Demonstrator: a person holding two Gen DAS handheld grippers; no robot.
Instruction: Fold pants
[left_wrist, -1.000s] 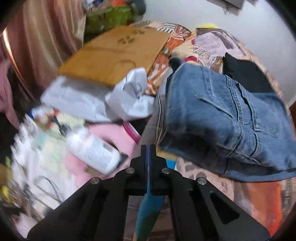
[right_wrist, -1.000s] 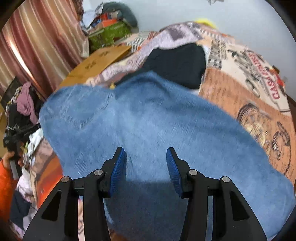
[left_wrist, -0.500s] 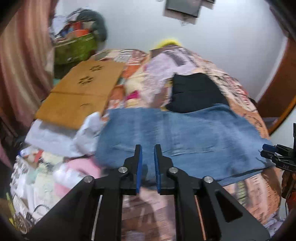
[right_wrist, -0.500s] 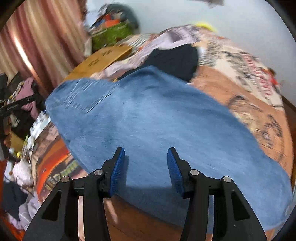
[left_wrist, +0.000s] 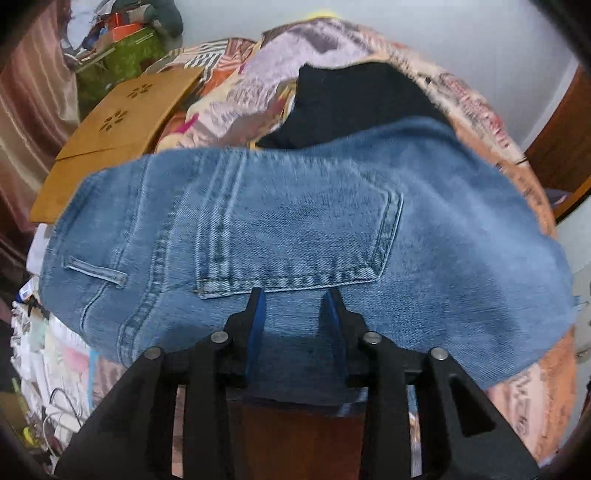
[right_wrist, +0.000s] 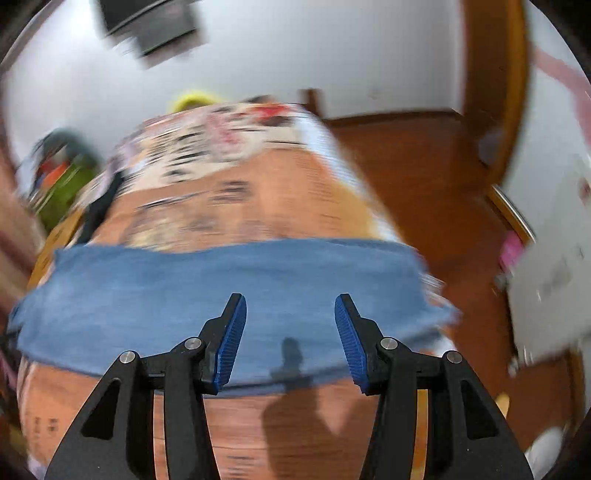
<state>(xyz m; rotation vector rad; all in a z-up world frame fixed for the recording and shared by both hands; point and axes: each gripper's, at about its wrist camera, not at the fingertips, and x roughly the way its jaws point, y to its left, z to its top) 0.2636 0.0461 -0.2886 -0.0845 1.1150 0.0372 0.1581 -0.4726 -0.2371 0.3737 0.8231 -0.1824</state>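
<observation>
Home bedroom: bed w/ printed bedspread (left_wrist: 476, 110), curtain (left_wrist: 26, 122)

You see the pants (left_wrist: 295, 229) in matt, coarse-woven blue denim with raised stitching, lying on a printed cloth bedcover (left_wrist: 517, 387); beside them sits a smooth, matt brown cardboard sheet (left_wrist: 122, 122)

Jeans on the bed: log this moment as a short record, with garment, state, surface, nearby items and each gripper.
garment: blue jeans, back pocket facing up
state: lying in a flat folded band across the bed
surface: patterned bedspread
nearby: black garment behind the jeans; brown cardboard at far left
left gripper: jaws apart, just been opening, nothing between them, over the near edge
right gripper: jaws apart, empty, over the jeans; view motion-blurred
</observation>
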